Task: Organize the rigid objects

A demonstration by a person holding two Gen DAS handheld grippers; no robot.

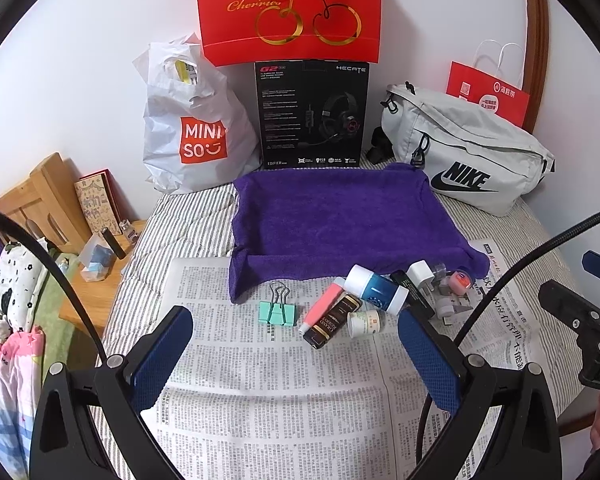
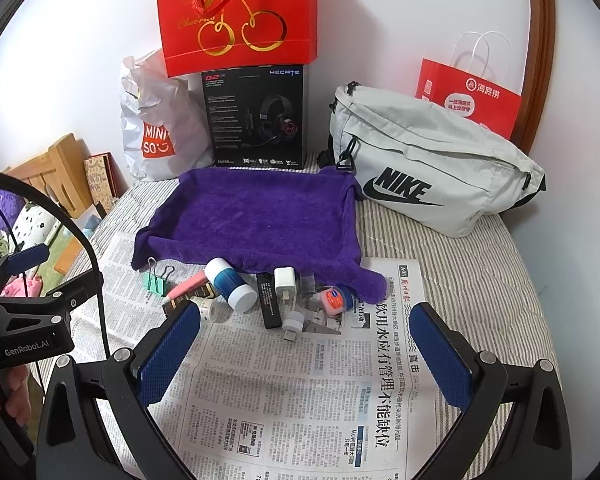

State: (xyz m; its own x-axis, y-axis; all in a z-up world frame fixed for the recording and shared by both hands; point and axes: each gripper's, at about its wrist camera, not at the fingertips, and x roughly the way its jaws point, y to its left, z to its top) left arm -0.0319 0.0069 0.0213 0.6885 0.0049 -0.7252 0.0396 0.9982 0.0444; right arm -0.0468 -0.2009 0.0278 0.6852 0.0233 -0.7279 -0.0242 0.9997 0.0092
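Observation:
Small rigid objects lie in a cluster on a newspaper (image 1: 276, 392), in front of a purple towel-lined tray (image 1: 340, 216): a mint binder clip (image 1: 277, 312), a pink tube (image 1: 321, 309), a dark brown bottle (image 1: 332, 322), a small white jar (image 1: 364, 323), a blue and white bottle (image 1: 376, 289), a black lighter (image 2: 269, 300), a white charger plug (image 2: 285, 280) and a pink-lidded tin (image 2: 334, 299). My left gripper (image 1: 296, 348) is open and empty just before the cluster. My right gripper (image 2: 306, 344) is open and empty, near the lighter.
Behind the tray stand a Miniso bag (image 1: 196, 128), a black headset box (image 1: 312, 114) with a red cherry bag (image 1: 290, 12) on it, a grey Nike bag (image 1: 464, 156) and a red paper bag (image 1: 490, 94). A wooden side table (image 1: 96, 280) is at left.

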